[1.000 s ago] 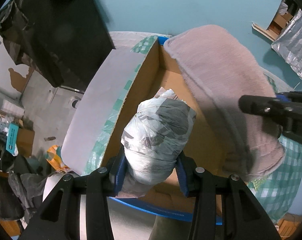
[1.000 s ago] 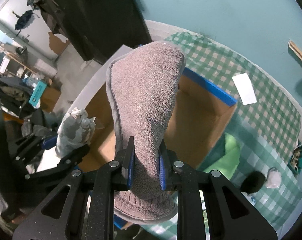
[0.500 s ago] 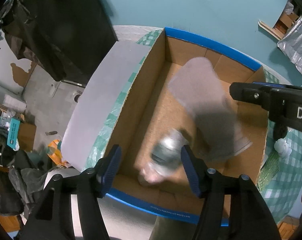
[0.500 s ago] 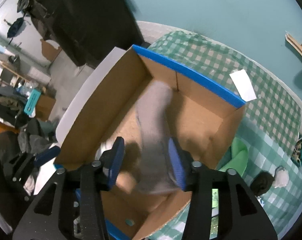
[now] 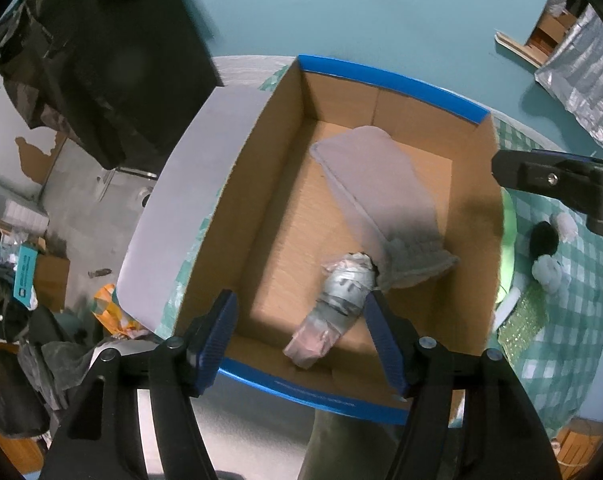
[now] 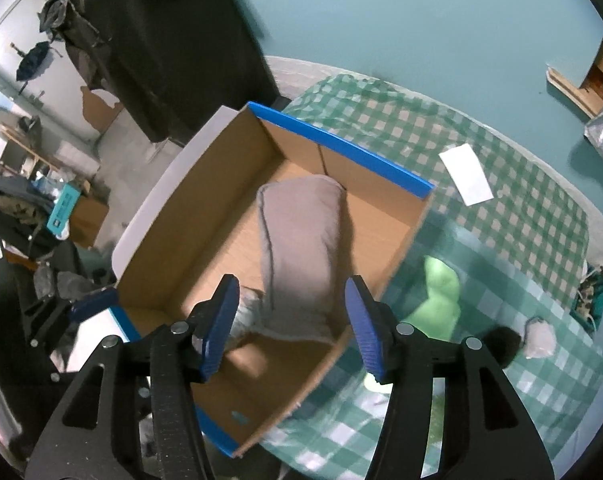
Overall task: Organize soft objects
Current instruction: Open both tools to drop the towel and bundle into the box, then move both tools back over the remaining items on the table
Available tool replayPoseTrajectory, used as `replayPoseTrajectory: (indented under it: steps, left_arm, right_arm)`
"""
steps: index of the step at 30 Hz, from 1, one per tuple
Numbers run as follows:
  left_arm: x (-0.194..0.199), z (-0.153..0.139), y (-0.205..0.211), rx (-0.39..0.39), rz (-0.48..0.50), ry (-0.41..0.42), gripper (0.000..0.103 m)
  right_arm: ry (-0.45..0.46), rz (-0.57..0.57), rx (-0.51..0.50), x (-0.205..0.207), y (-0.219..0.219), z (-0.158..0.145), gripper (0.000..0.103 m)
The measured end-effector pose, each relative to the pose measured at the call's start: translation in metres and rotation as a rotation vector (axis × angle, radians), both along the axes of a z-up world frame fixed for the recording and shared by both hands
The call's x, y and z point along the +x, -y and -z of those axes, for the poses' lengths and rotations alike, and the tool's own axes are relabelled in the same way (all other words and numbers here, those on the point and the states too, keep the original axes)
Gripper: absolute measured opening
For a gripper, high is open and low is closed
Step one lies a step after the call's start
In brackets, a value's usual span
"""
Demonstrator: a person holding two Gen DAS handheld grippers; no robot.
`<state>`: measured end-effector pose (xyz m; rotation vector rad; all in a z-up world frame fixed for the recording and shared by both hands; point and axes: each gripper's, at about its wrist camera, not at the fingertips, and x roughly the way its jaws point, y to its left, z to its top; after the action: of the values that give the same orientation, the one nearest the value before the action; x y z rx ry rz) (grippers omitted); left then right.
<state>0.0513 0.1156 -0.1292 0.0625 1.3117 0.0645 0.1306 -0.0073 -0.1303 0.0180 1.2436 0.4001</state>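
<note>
A cardboard box (image 5: pixel 269 184) with blue rims stands on a green checked tablecloth. On its floor lie a grey fuzzy sock (image 5: pixel 377 188) and a grey-white rolled bundle (image 5: pixel 337 300), touching at the sock's cuff. The sock (image 6: pixel 301 248) and part of the bundle (image 6: pixel 247 314) also show in the right wrist view, inside the box (image 6: pixel 205 208). My left gripper (image 5: pixel 301 336) is open and empty above the box's near edge. My right gripper (image 6: pixel 291 326) is open and empty above the sock; its finger (image 5: pixel 557 180) shows at the right of the left wrist view.
On the tablecloth (image 6: pixel 521 232) to the right of the box lie a light green soft item (image 6: pixel 441 300), a black ball (image 6: pixel 501 344), a small pale bundle (image 6: pixel 539 338) and a white paper (image 6: pixel 465 174). A dark cabinet (image 5: pixel 113 60) stands beyond the table's left edge.
Both grippers have opened. The bundle dropped from my left gripper and the sock from my right; both now lie on the box floor. Both grippers have risen slightly.
</note>
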Motion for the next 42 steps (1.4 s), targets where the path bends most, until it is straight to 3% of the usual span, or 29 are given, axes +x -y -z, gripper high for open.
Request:
replayPoseTrajectory:
  steps: [18, 30, 42]
  left_arm:
    - [-0.017, -0.019, 0.066, -0.026, 0.132, 0.033, 0.067]
    - [-0.03, -0.02, 0.115, -0.017, 0.234, 0.025, 0.067]
    - [-0.036, -0.013, 0.153, -0.004, 0.303, 0.016, 0.067]
  right_arm:
    - [0.004, 0.087, -0.035, -0.035, 0.086, -0.006, 0.057]
    - [-0.009, 0.146, -0.073, -0.057, 0.148, 0.003, 0.057]
    - [-0.019, 0.152, -0.089, -0.068, 0.184, 0.015, 0.057]
